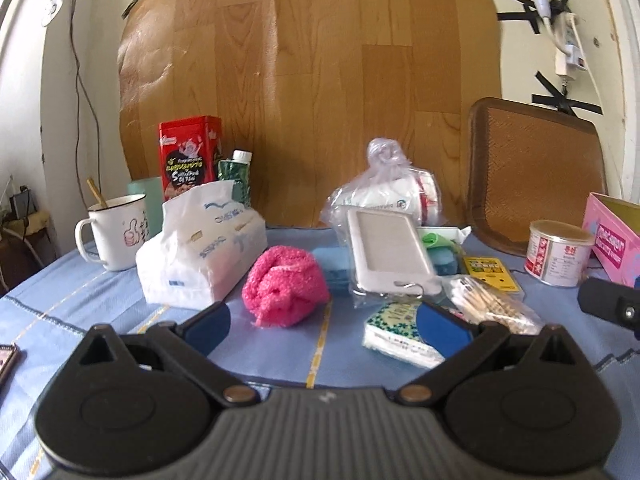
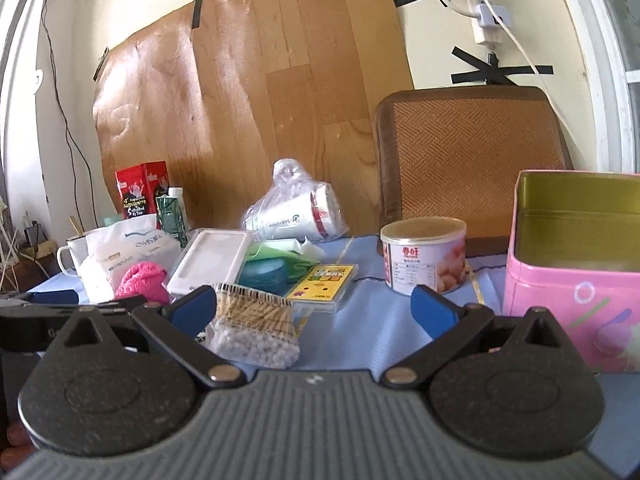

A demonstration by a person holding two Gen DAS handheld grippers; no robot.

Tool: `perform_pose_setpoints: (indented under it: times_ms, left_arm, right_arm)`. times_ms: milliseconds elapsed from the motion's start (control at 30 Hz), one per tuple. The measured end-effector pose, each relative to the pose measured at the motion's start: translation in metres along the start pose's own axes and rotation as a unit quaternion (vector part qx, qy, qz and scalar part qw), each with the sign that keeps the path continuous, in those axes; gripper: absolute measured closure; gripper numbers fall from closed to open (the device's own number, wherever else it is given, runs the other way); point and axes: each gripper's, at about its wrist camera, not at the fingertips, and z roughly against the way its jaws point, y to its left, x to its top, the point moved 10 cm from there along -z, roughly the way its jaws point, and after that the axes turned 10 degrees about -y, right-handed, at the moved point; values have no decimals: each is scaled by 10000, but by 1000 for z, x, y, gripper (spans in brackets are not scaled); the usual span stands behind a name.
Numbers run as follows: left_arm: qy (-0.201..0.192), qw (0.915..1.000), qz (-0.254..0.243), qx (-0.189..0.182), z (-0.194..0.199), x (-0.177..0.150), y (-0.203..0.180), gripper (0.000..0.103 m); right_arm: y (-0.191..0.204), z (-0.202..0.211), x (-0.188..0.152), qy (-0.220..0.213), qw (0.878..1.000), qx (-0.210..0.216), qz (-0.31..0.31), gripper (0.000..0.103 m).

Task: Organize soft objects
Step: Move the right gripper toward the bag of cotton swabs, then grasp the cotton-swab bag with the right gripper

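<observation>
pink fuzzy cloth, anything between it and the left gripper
No: in the left wrist view only bare blue tablecloth lies between the open left gripper and the pink fuzzy cloth.

Right gripper (image 2: 318, 310) fingers spread above cotton swab bag (image 2: 256, 326); pink tin (image 2: 572, 276) right.

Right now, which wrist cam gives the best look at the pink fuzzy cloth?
Left wrist. The pink fuzzy cloth sits centred and unobstructed on the blue tablecloth, just beyond the open left gripper. In the right wrist view the cloth is small, off to the left, and partly hidden behind the other gripper's black frame.
</observation>
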Motion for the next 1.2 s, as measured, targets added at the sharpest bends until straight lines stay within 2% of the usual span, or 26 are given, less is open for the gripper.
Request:
perform_pose_setpoints:
  times_ms: [300, 600, 767, 800, 933, 1000, 1067, 1167, 1200]
  left_arm:
    - [171, 9991, 373, -52, -4, -3, 9, 0]
    - [225, 9982, 541, -93, -6, -4, 12, 0]
    - [224, 9970, 701, -228, -4, -4, 14, 0]
    - [224, 9967, 743, -257, -4, -3, 14, 0]
    - [220, 9940, 989, -410, -3, -3, 19, 1]
    - [227, 9919, 1133, -522, -3, -3, 21, 3]
    - [293, 9897, 1255, -627, -4, -5, 22, 8]
    - [453, 9861, 1369, -822, -7, -9, 20, 17]
    - [498, 9851, 1392, -883, -8, -10, 19, 20]
  right_arm:
    - [3, 2, 0, 1, 9999, 96, 34, 0]
    - [4, 1, -2, 44, 9999, 93, 89, 0]
    - [7, 0, -4, 121, 9996, 96, 224, 7]
    - [8, -1, -5, 159, 9995, 93, 265, 12]
    - [14, -6, -11, 398, 9981, 202, 429, 22]
    - [21, -12, -17, 647, 9959, 429, 457, 22]
    - [31, -20, -24, 970, 9917, 762, 363, 22]
    - [37, -36, -31, 1285, 9880, 838, 171, 22]
    - [36, -42, -34, 1416, 9864, 826, 85, 31]
